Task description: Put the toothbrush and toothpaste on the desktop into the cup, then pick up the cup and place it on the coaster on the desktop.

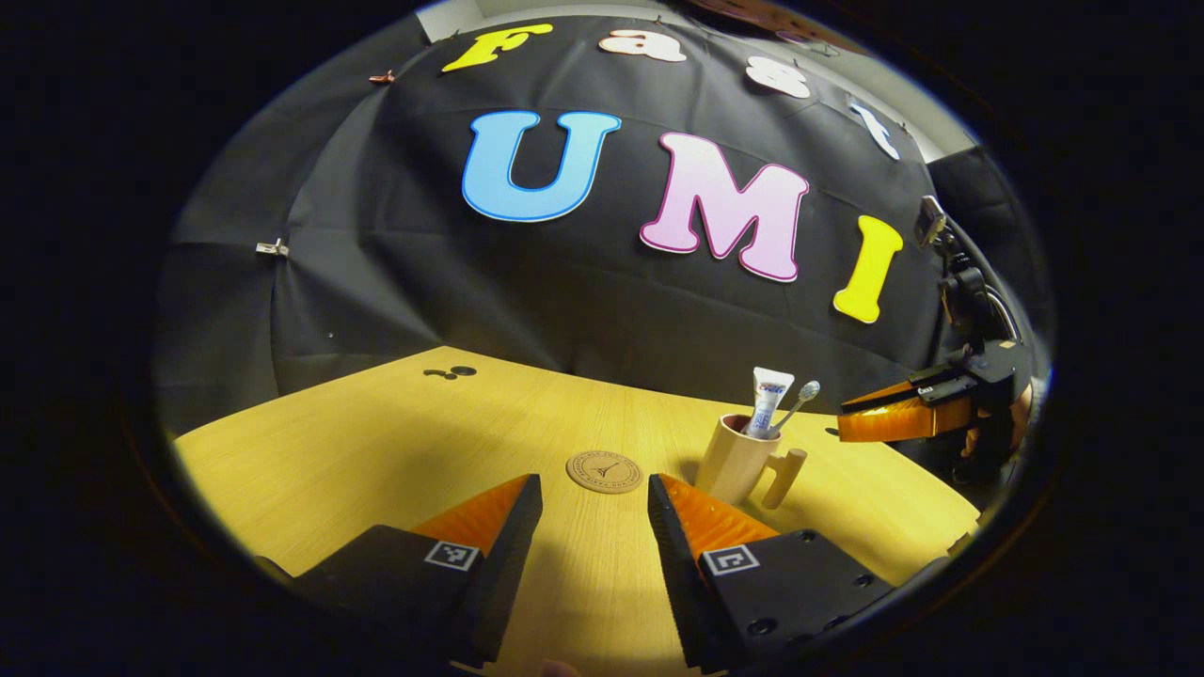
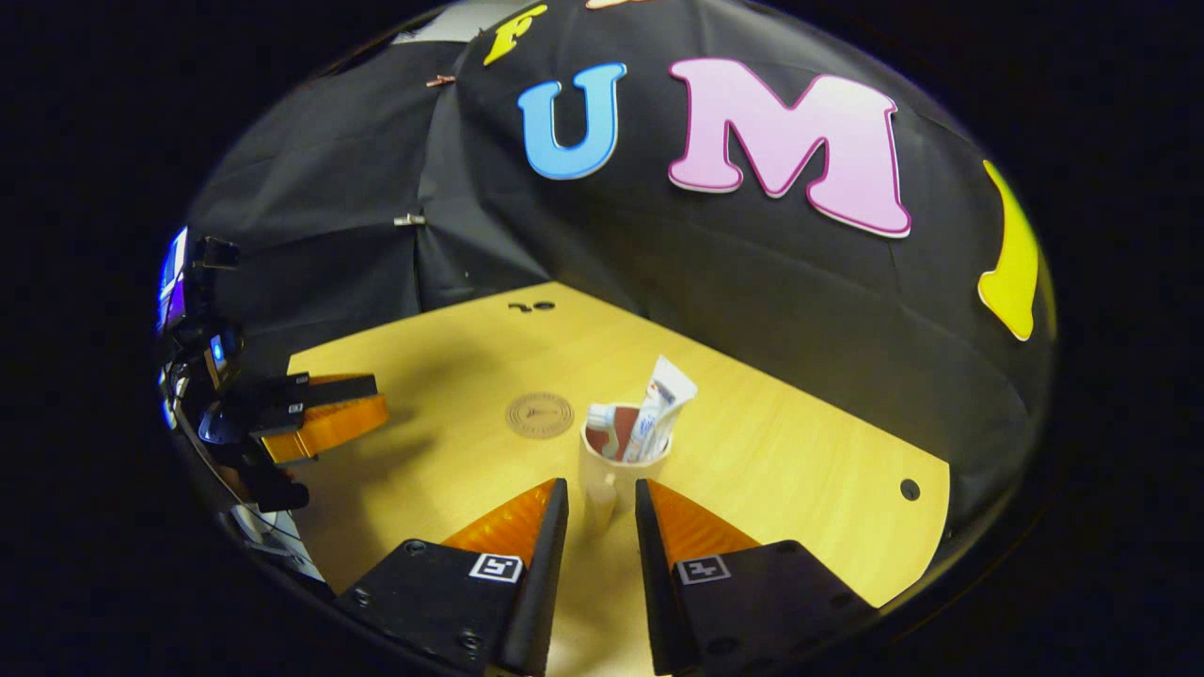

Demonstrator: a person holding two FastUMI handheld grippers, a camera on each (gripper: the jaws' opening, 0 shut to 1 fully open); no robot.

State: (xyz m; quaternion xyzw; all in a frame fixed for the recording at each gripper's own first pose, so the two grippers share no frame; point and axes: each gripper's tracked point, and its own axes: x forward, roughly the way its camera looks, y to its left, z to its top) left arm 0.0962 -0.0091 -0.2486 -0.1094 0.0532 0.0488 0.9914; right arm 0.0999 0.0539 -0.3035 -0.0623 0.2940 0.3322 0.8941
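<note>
Left gripper (image 1: pixel 594 503) fingers apart over bare table (image 1: pixel 357 451), coaster (image 1: pixel 604 471) centre frame just beyond, cup (image 1: pixel 734 459) right of it holding toothpaste (image 1: pixel 769 399) and toothbrush (image 1: pixel 798 402), right gripper (image 2: pixel 602 512) fingers apart flanking cup handle (image 2: pixel 599 498), table's far right edge near.

Light wood table (image 1: pixel 376 442) w/ a rounded edge runs across the lower half of the left gripper view; in the right gripper view it sits centre to lower right. Directly on it: a round brown coaster (image 1: pixel 604 471), bare, at centre of the left gripper view, and a cream cup (image 1: pixel 732 459) w/ a handle just right of it, close but not touching. In the right gripper view the coaster is up-left of the cup. Small dark holes (image 1: pixel 451 372) in the tabletop near its far edge, upper left; another hole (image 2: pixel 909 489) at right in the right gripper view.
</note>
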